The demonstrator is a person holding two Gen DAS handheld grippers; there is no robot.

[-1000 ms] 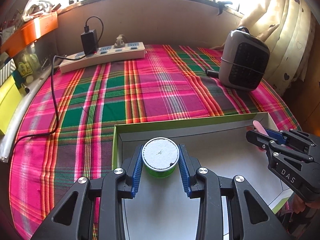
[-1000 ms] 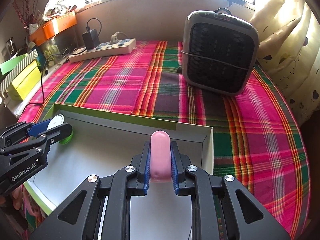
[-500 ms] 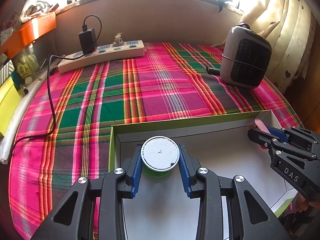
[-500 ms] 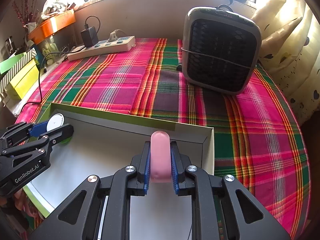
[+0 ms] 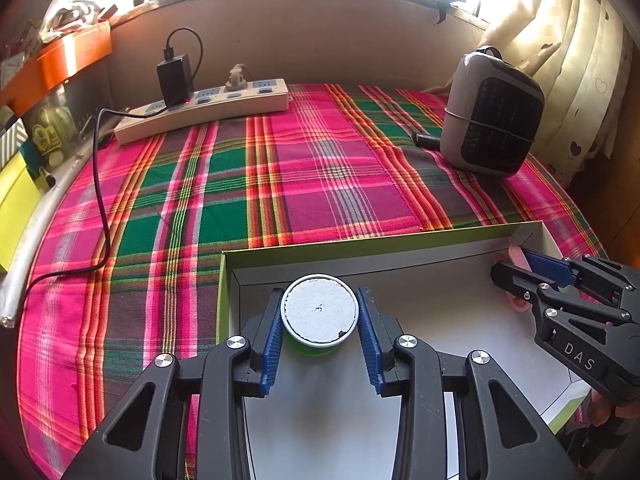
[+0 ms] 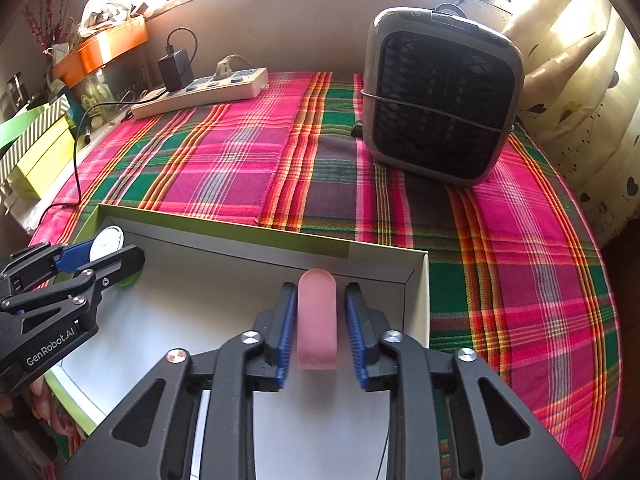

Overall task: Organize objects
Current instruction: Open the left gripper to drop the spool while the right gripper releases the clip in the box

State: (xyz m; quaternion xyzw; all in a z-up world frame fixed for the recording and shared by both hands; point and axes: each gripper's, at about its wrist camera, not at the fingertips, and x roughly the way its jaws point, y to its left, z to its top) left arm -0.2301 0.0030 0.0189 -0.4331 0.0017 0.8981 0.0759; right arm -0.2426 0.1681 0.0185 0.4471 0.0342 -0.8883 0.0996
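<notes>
A green cup with a white round lid (image 5: pixel 319 315) stands in the left part of a shallow white box with green walls (image 5: pixel 360 246). My left gripper (image 5: pixel 319 324) is around it, its blue pads just apart from the cup's sides. A pink flat object (image 6: pixel 317 320) stands in the box's right corner (image 6: pixel 384 256). My right gripper (image 6: pixel 318 324) is open around it, with a gap on both sides. The left gripper and cup also show in the right wrist view (image 6: pixel 100 254); the right gripper shows in the left wrist view (image 5: pixel 520 268).
The box lies on a plaid cloth (image 5: pixel 320 168). A grey heater (image 6: pixel 440 92) stands at the back right. A white power strip with a black adapter (image 5: pixel 200 104) and its cable (image 5: pixel 100 184) lie at the back left. Yellow boxes (image 6: pixel 36 160) line the left edge.
Both grippers have opened: the right jaws have parted from the pink object, and the left pads have eased off the cup. Both objects now stand in the box.
</notes>
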